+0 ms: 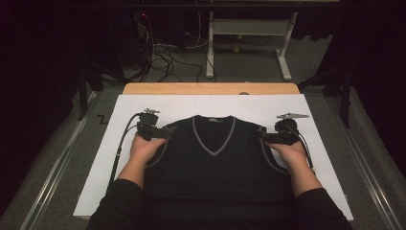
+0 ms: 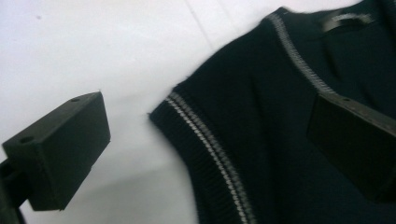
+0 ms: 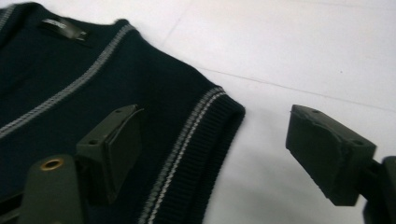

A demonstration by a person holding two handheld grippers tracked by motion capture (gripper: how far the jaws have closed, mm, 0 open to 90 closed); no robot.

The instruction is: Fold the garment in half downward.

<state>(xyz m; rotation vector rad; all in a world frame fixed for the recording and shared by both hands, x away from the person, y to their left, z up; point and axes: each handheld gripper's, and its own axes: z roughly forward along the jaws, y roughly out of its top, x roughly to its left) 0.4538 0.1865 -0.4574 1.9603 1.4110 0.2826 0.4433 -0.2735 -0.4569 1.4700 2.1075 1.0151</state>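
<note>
Both hand-held grippers sit at the shoulders of a dark sleeveless vest (image 1: 215, 158) that lies flat, front up, on a white sheet (image 1: 110, 158). Taking the vest as the landmark: the left gripper (image 1: 168, 132) is at its left shoulder, the right gripper (image 1: 263, 137) at its right shoulder, each held by a hand (image 1: 143, 147) coming from the near edge of the sheet.

In the left gripper view the jaws stand apart and grasp nothing; one jaw is over the bare white sheet just outside the armhole trim (image 2: 205, 144), the other over the dark knit near the V-neck. The armhole edge lies between them, not pressed. In the right gripper view the jaws are likewise apart and unclenched, one over the knit, the other over the sheet beyond the striped armhole trim (image 3: 187, 144), with the shoulder corner between them and no pad pressing on it.

The vest has a grey-striped V-neck (image 1: 214, 136) and a label (image 3: 63, 25) inside the collar. The white sheet reaches past the vest on the left, right and far sides. Beyond the vest's collar a strip of wooden tabletop (image 1: 210, 88) shows at the sheet's far edge. Farther off, grey carpet (image 1: 249, 67) carries tangled cables (image 1: 163, 60) and the white legs of another table (image 1: 249, 33). Metal rails (image 1: 52, 167) run beside the sheet on both flanks, and the room around is dark.
</note>
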